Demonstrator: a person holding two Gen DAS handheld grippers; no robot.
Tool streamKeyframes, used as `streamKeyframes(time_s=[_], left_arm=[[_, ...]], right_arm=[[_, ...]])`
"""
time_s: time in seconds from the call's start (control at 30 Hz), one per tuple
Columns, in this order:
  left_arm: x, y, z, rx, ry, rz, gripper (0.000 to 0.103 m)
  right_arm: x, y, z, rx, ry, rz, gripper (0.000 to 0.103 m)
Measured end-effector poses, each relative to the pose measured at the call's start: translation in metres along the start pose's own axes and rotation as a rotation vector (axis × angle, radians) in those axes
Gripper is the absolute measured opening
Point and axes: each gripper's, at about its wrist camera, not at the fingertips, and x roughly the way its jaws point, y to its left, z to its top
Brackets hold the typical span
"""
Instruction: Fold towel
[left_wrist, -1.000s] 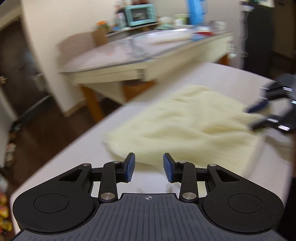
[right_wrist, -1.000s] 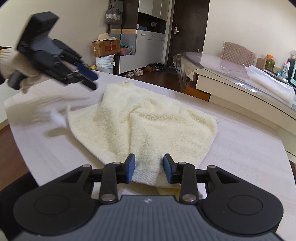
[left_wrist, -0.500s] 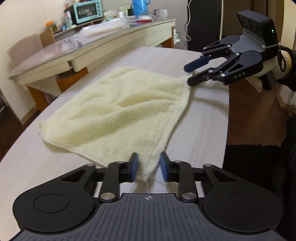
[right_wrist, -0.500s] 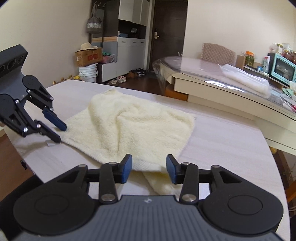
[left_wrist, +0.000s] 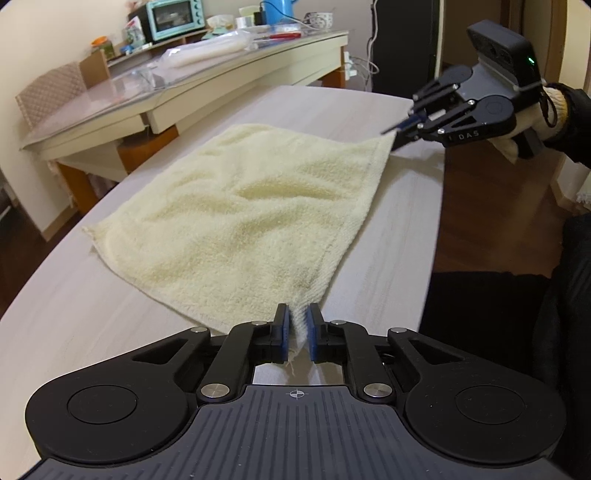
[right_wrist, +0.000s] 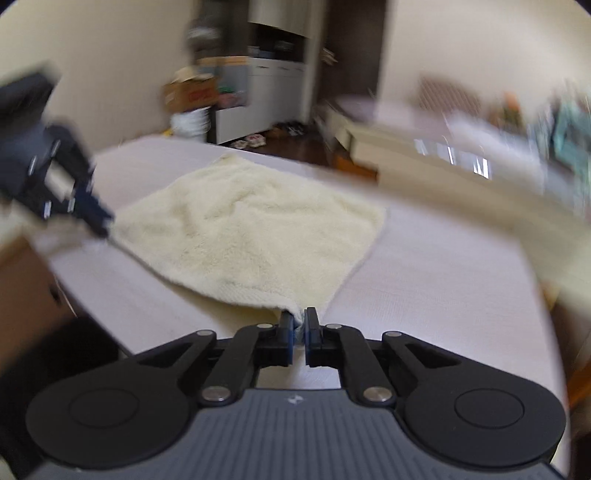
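Two grippers, each clamped on a corner of one towel. Towel: pale cream terry, thick looped pile, roughly square w/ a stitched hem; lies mostly flat on the tabletop, shallow rumples across the middle.

Left gripper: jaws closing, nearly together, blue pads pressing the near corner; a loose thread hangs below the pinch. The corner is lifted slightly off the surface.

Right gripper: jaws drawn in tight on the adjacent corner, cloth bunched between the pads. Seen from the left wrist view it sits at the far right corner, held by a hand in a cream knit glove w/ dark sleeve. Right wrist view is motion-blurred; fine detail there not readable.

Tabletop: pale wood-grain laminate, rounded edge, matte.

Surroundings: second table w/ glossy glass or clear cover, just behind; on it a teal toaster oven, a clear plastic bag and small items. Quilted chair back at left. Dark wood floor at right. Towel edges clear of obstruction.
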Motion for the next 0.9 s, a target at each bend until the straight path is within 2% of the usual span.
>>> streamKeyframes(time_s=[0.03, 0.1, 0.23, 0.3, 0.37, 0.5, 0.6, 0.63, 0.8, 0.9], left_arm=[[-0.001, -0.001, 0.0, 0.001, 0.003, -0.006, 0.01], [-0.003, -0.005, -0.001, 0.012, 0.015, -0.02, 0.011], [-0.003, -0.012, -0.004, 0.024, 0.039, -0.035, 0.011], [-0.004, -0.014, -0.006, 0.023, 0.044, -0.041, 0.011], [-0.004, -0.013, -0.007, -0.001, 0.041, -0.051, 0.013], [-0.012, 0.001, -0.006, -0.077, 0.013, -0.072, 0.017], [-0.021, 0.014, -0.004, -0.129, -0.022, -0.061, 0.022], [-0.022, 0.02, -0.002, -0.158, -0.029, -0.024, 0.026], [-0.008, 0.034, 0.002, -0.269, -0.015, 0.14, 0.027], [-0.005, 0.027, 0.0, -0.285, -0.018, 0.161, 0.028]], right_arm=[[-0.003, 0.012, 0.0, -0.134, -0.001, -0.042, 0.006], [-0.006, 0.028, -0.004, -0.296, 0.014, -0.064, 0.006], [-0.008, 0.044, -0.016, -0.451, 0.039, -0.065, 0.007], [-0.008, 0.052, -0.022, -0.52, 0.049, -0.069, 0.012], [-0.008, 0.055, -0.025, -0.54, 0.038, -0.086, 0.021], [-0.011, 0.061, -0.028, -0.579, 0.016, -0.101, 0.022], [-0.012, 0.065, -0.032, -0.608, 0.016, -0.107, 0.022], [-0.012, 0.066, -0.033, -0.613, 0.018, -0.107, 0.022], [-0.012, 0.071, -0.037, -0.653, 0.012, -0.127, 0.02], [-0.011, 0.072, -0.038, -0.668, 0.012, -0.137, 0.02]])
